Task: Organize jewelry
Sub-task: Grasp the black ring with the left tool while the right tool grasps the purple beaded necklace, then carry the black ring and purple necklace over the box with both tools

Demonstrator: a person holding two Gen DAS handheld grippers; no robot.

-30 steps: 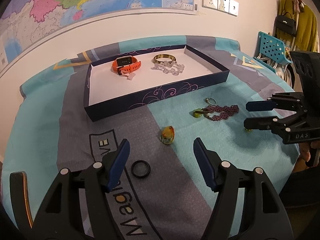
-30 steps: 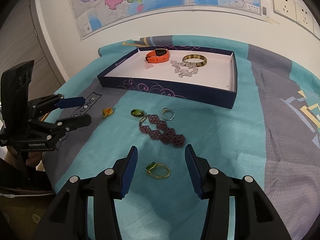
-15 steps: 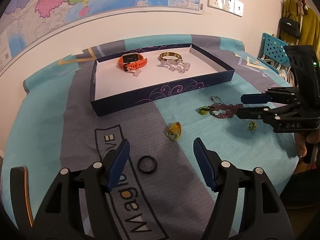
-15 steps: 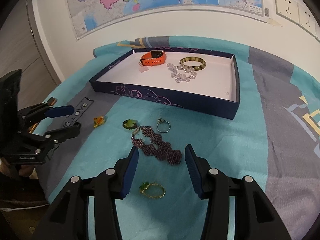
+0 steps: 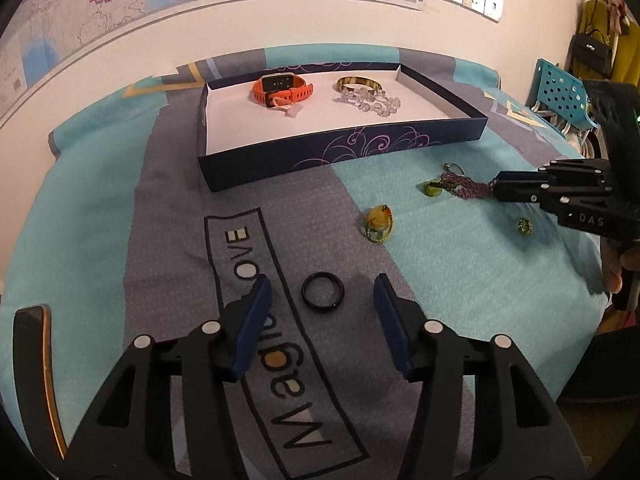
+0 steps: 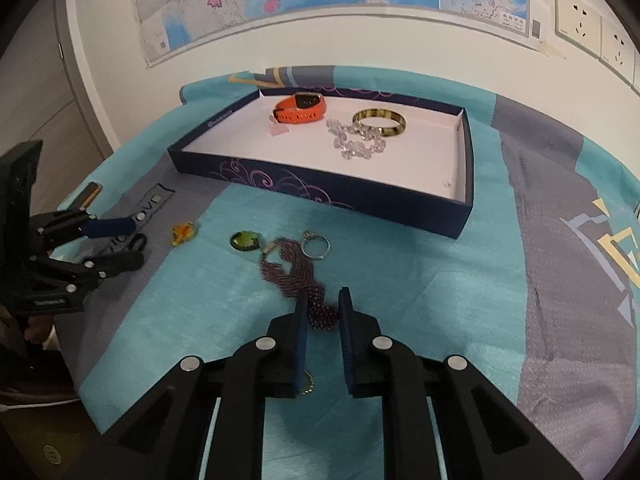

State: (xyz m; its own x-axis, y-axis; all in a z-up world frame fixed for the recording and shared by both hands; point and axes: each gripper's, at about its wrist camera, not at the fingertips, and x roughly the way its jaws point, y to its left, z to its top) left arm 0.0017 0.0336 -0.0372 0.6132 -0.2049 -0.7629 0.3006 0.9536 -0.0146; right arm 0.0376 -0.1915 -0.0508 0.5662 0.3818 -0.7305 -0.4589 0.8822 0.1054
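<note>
Right wrist view shows the right gripper (image 6: pixel 323 316) narrowed around the near end of the purple beaded bracelet (image 6: pixel 294 270), at 6 o'clock from the tray (image 6: pixel 466 184). Left wrist view alone shows the left gripper (image 5: pixel 322 312) spread wide around a black ring (image 5: pixel 323 291).

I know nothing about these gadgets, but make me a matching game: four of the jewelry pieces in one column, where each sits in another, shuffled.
Things:
1. orange watch
2. black ring
3. purple beaded bracelet
4. silver ring

Places:
A. on the grey cloth, ahead of the open left gripper
B. inside the dark blue box
C. its near end between the right gripper fingers
D. on the teal cloth, beside the bracelet's far end

Pairs: 1-B, 2-A, 3-C, 4-D
</note>
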